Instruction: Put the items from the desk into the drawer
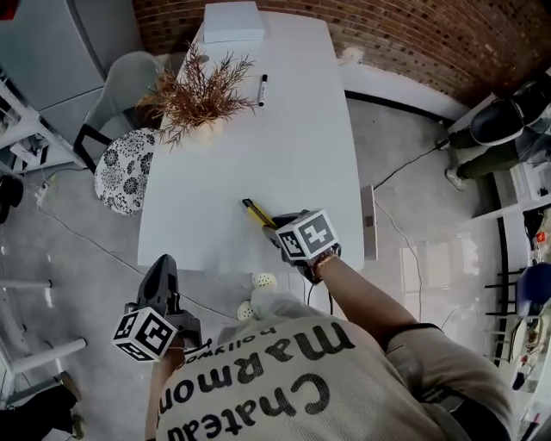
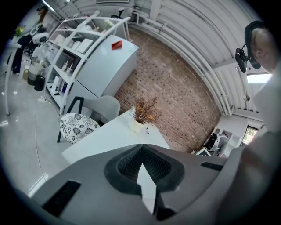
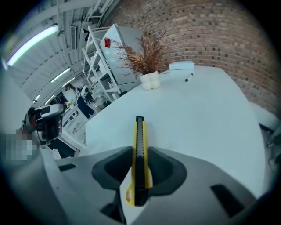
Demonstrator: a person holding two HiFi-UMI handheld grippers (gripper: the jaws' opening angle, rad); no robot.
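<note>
Beige shirt fabric (image 1: 293, 388) with dark lettering, on the person's shoulders, fills the bottom of the head view. Beyond it a long white table (image 1: 284, 155) with a smooth, matte top and rounded corners runs away toward a red-brown brick wall (image 1: 413, 34). At the table's left side stands a grey shell chair (image 1: 125, 95), and just beside it a round seat cushion (image 1: 125, 168) with a black-and-white flower pattern. A small, lumpy white pot (image 1: 207, 131) on the left half of the table holds a spray of dry, feathery brown stems (image 1: 200, 90). A flat white rectangular box (image 1: 232, 21), closed, lies at the far end. The left gripper (image 2: 142, 169) hangs off the table's near left corner above the grey floor; its ribbed dark fingers are together at the tips with nothing between them. The right gripper (image 3: 139, 171) is over the near end of the table, its fingers clamped on a slim yellow and black utility knife (image 3: 139, 154) that points toward the far end; whether the knife touches the tabletop cannot be told. A black marker with a white cap (image 1: 262, 90) lies near the pot, to its right, well apart from the knife.
</note>
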